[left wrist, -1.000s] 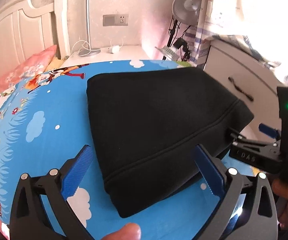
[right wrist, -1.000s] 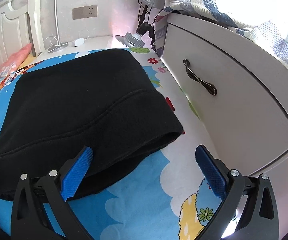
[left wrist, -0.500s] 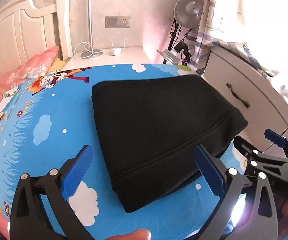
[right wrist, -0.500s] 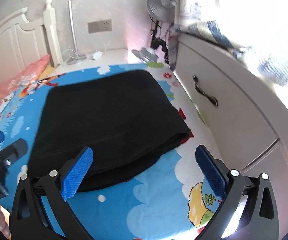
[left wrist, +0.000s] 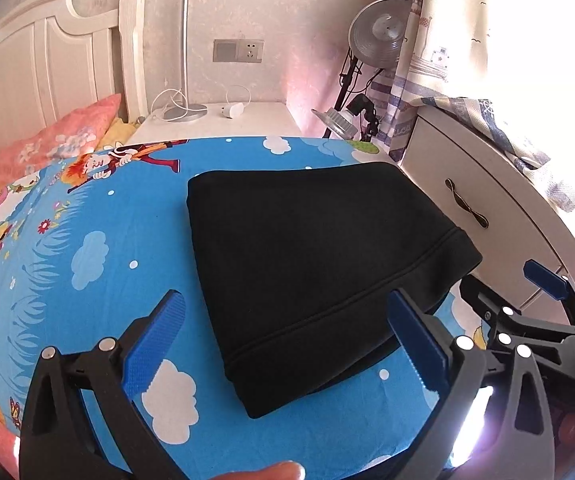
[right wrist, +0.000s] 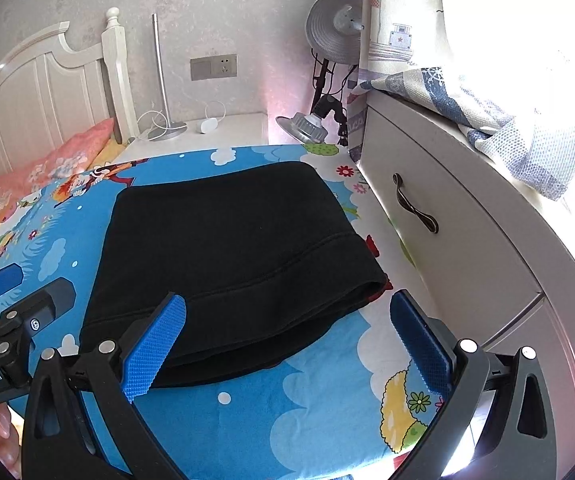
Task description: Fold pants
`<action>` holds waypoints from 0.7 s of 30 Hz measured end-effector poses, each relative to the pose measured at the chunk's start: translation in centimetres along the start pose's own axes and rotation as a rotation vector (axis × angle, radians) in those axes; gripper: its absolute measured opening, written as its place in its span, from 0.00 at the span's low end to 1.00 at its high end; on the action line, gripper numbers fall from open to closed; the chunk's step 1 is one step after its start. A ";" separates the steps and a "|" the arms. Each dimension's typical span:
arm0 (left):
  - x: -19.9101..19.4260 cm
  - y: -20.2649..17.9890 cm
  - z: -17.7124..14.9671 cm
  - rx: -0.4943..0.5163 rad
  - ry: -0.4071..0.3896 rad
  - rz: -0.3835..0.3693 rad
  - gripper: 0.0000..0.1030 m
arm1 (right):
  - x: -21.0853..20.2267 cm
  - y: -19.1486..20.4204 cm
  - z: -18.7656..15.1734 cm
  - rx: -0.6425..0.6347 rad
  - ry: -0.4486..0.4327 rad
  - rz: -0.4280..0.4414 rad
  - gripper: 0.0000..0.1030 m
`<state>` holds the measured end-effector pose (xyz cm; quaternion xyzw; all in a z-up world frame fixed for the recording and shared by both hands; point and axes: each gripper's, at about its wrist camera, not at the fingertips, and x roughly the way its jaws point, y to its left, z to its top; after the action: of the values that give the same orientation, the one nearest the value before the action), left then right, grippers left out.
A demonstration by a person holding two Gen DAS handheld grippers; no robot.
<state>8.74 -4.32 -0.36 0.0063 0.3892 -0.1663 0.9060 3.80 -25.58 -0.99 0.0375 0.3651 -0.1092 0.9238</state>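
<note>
The black pants (left wrist: pixel 311 264) lie folded into a compact stack on the blue cartoon bedsheet (left wrist: pixel 87 248), waistband seam toward me. They also show in the right wrist view (right wrist: pixel 231 252). My left gripper (left wrist: pixel 287 344) is open and empty, held above the stack's near edge without touching it. My right gripper (right wrist: pixel 287 344) is open and empty, above the stack's near right corner. The right gripper also shows in the left wrist view (left wrist: pixel 527 300), and the left gripper in the right wrist view (right wrist: pixel 15 296).
A white drawer cabinet (right wrist: pixel 467 240) with a dark handle stands close along the bed's right side. A pink pillow (left wrist: pixel 27 152) and white headboard (left wrist: pixel 47 72) are far left. A nightstand (left wrist: pixel 223 120) with a lamp base and a fan (left wrist: pixel 379 36) stand behind.
Both grippers have pulled back and up from the pants, so the stack looks smaller and farther. The pants have not moved. Both grippers stay open.
</note>
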 end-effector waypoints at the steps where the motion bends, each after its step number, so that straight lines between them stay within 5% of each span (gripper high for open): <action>1: 0.0 0.0 0.0 0.001 0.000 -0.001 0.98 | 0.0 0.0 0.0 0.001 0.001 0.000 0.96; 21: 0.3 -0.1 -0.2 0.003 0.005 -0.005 0.98 | 0.1 -0.3 -0.1 0.004 0.004 0.002 0.96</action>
<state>8.77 -4.48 -0.66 0.0070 0.3914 -0.1692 0.9045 3.77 -25.85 -1.17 0.0398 0.3667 -0.1089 0.9231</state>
